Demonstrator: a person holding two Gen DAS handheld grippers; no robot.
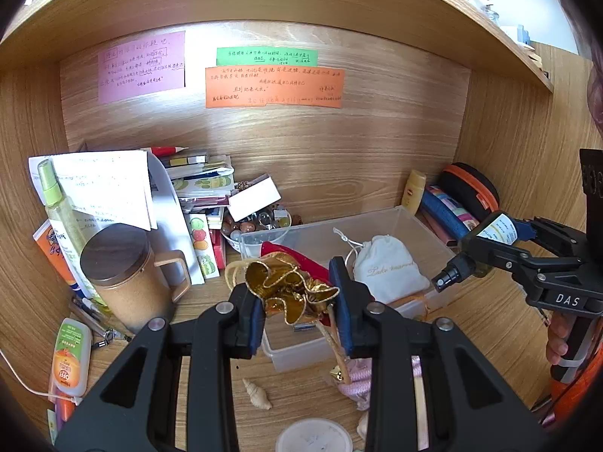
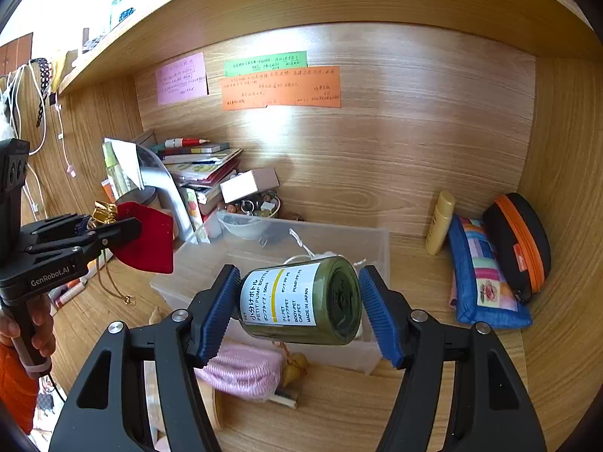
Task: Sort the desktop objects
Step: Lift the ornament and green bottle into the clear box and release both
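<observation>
My left gripper (image 1: pixel 299 307) is shut on a red and gold drawstring pouch (image 1: pixel 290 290) and holds it above the near edge of a clear plastic box (image 1: pixel 410 222). A white drawstring pouch (image 1: pixel 388 267) lies inside the box. My right gripper (image 2: pixel 299 301) is shut on a small green pump bottle (image 2: pixel 301 299) with a white label, held sideways over the box (image 2: pixel 211 260). In the left wrist view the bottle (image 1: pixel 486 241) sits at the right, nozzle pointing left. In the right wrist view the red pouch (image 2: pixel 147 241) hangs at the left.
A brown lidded mug (image 1: pixel 128 275), spray bottle (image 1: pixel 62 218), papers and stacked books (image 1: pixel 203 177) crowd the left. A bowl of beads (image 1: pixel 260 222) stands behind the box. A yellow tube (image 2: pixel 439 222), blue pouch (image 2: pixel 486 275) and black-orange case (image 2: pixel 518 241) lie right. A pink knitted item (image 2: pixel 241 371) and a shell (image 1: pixel 256 393) lie in front.
</observation>
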